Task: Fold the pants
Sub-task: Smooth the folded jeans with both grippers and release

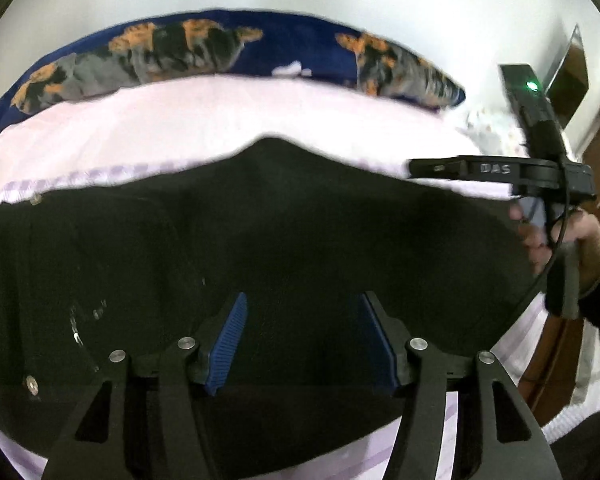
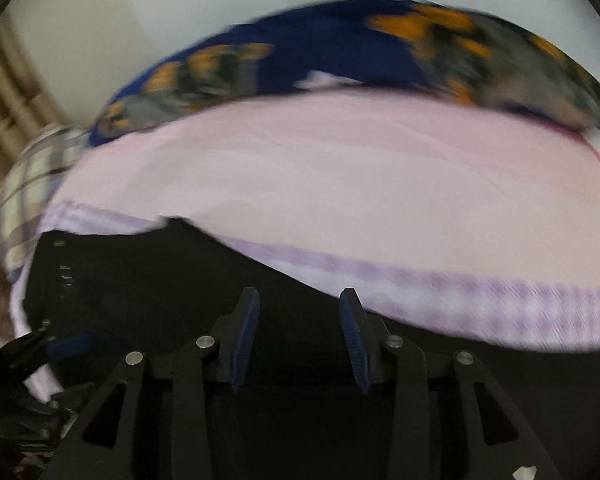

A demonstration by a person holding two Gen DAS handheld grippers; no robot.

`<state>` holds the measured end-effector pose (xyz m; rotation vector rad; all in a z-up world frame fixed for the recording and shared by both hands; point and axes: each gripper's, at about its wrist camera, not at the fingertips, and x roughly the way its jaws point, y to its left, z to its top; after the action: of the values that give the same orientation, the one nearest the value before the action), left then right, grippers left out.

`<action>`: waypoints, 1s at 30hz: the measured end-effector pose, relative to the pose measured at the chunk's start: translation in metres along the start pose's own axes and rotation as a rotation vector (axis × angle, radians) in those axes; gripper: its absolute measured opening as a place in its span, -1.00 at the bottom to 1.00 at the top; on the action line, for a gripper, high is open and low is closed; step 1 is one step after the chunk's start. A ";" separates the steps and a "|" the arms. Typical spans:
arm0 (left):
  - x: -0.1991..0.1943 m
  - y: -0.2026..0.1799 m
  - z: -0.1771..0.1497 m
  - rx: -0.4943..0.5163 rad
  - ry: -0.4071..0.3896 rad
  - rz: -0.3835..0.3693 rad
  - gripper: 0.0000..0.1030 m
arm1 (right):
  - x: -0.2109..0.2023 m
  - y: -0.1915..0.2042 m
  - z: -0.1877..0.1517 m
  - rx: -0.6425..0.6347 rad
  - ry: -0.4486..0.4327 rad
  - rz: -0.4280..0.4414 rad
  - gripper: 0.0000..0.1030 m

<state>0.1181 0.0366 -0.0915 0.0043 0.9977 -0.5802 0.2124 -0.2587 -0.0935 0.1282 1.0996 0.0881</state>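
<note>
Holding the left gripper [image 1: 302, 340] low over the black pants [image 1: 260, 220], you keep its blue pads [image 1: 230, 344] apart, and no cloth is pinched between them; it looks released. I judge you keep it there to be ready for the next fold, because the pants lie flat and wide under it. Your right gripper [image 2: 298, 340] is the same: its jaws stand apart above the dark cloth and grasp nothing. It points at the far edge of the pants [image 2: 180, 280], where the black cloth meets the pink sheet [image 2: 340, 168], so perhaps you want to check or smooth this edge. In the left wrist view you see the right gripper from the side, and your right hand [image 1: 572, 248] holds its handle near the right end of the pants. The pants rest on the pink sheet of the bed, and a blue pillow [image 1: 228, 48] with an orange pattern lies behind, well apart from them. Some things are hard to tell. The black cloth shows almost no creases, so I cannot say how many folds are already made. The near edge of the pants is hidden under both grippers. The right wrist view is blurred, and the checked cloth [image 2: 28, 184] at its left is not clear.
</note>
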 end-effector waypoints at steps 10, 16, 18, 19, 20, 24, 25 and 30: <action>-0.007 0.002 -0.024 0.015 0.023 0.052 0.14 | -0.055 -0.138 -0.085 0.311 -0.048 -0.191 -0.22; -0.006 -0.009 -0.021 0.021 0.050 0.081 0.19 | -0.099 -0.202 -0.135 0.450 -0.078 -0.304 -0.21; -0.007 -0.017 -0.017 0.024 0.051 0.056 0.20 | -0.117 -0.218 -0.150 0.507 -0.099 -0.303 -0.21; -0.007 -0.021 -0.016 0.029 0.049 0.045 0.20 | -0.126 -0.225 -0.159 0.540 -0.110 -0.294 -0.21; -0.007 -0.026 -0.014 0.037 0.049 0.033 0.20 | -0.132 -0.230 -0.165 0.564 -0.116 -0.286 -0.21; -0.003 -0.056 -0.003 0.104 0.052 -0.021 0.20 | -0.162 -0.245 -0.203 0.696 -0.158 -0.239 -0.17; -0.001 -0.063 -0.001 0.117 0.056 -0.034 0.21 | -0.168 -0.246 -0.214 0.722 -0.161 -0.230 -0.17; 0.012 -0.097 0.004 0.195 0.088 -0.088 0.21 | -0.174 -0.253 -0.247 0.829 -0.172 -0.179 -0.17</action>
<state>0.0812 -0.0521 -0.0741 0.1612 1.0272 -0.7614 -0.0848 -0.5171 -0.0883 0.7627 0.9143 -0.5388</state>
